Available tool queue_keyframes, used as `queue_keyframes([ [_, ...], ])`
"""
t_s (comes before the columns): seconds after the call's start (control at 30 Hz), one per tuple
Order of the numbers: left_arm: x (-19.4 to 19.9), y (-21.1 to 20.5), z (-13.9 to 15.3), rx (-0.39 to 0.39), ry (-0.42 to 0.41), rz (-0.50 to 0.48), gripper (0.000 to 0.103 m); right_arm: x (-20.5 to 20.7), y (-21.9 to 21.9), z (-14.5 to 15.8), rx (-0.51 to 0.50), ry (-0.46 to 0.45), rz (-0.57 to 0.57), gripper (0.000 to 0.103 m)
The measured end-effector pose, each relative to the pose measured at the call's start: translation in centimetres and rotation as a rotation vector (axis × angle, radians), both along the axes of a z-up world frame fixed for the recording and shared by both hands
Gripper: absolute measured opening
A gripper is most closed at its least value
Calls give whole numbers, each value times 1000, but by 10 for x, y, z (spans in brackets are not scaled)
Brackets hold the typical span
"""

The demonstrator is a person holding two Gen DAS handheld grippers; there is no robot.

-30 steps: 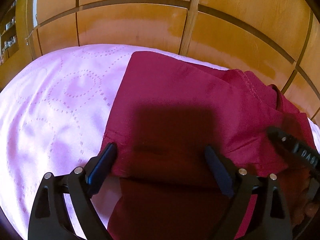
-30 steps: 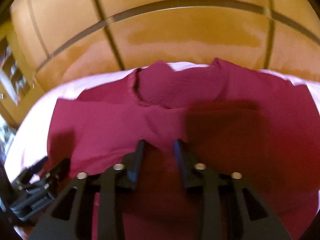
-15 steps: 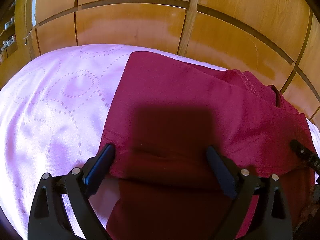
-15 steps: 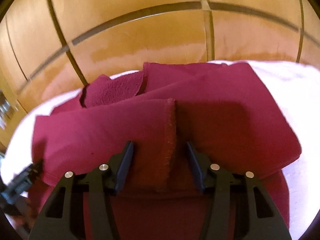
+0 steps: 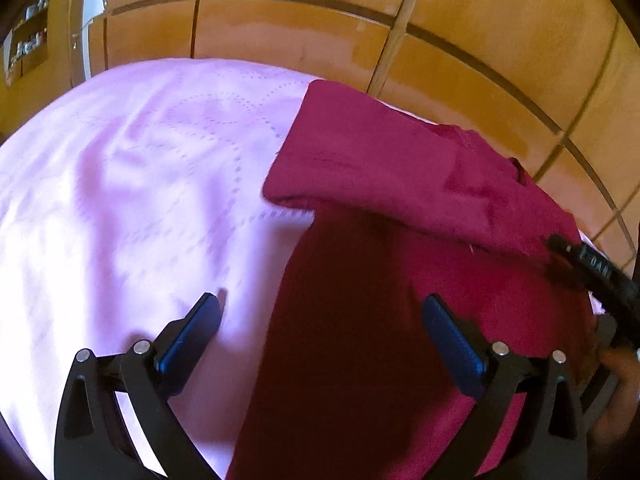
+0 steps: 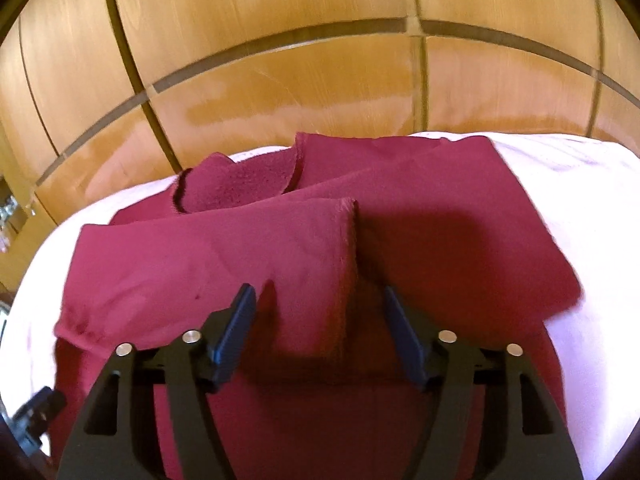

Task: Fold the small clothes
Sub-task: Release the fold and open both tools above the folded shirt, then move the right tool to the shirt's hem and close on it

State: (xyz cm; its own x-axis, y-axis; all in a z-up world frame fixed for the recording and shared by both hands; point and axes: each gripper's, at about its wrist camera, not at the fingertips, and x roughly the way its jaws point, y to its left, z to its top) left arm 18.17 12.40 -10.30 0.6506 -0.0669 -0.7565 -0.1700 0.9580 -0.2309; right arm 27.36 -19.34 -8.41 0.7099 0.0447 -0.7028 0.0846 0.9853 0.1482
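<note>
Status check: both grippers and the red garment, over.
Left gripper open, nothing pinched. Right gripper open, jaws just widened, folded flap between them, released. Maroon garment lies partly folded on pink bedcover. Nothing in the way.

Right gripper (image 5: 592,270) body, left wrist view: white letters, roughly "DAH", blurred and cut off.
Wall shelf (image 5: 26,46) labels: too small to read.

The bed had a pale pink sheet (image 5: 132,184) with a dotted circle pattern stitched in, running right up to the wooden panel wall (image 6: 304,92). Only one thing lay straight on it: a dark red garment (image 6: 248,256), partly folded, sleeve flaps over its body, bare sheet on either side
</note>
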Motion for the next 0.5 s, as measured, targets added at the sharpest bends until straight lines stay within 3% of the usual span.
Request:
queue_keyframes([
  [0.37,-45,-9,0,82,-4,-92,101,-89,-16,-4,98,89,49,68],
  [0.5,-68,-11,-1,114,-31,-174,101,-121,-34,-1,132,95,73,68],
])
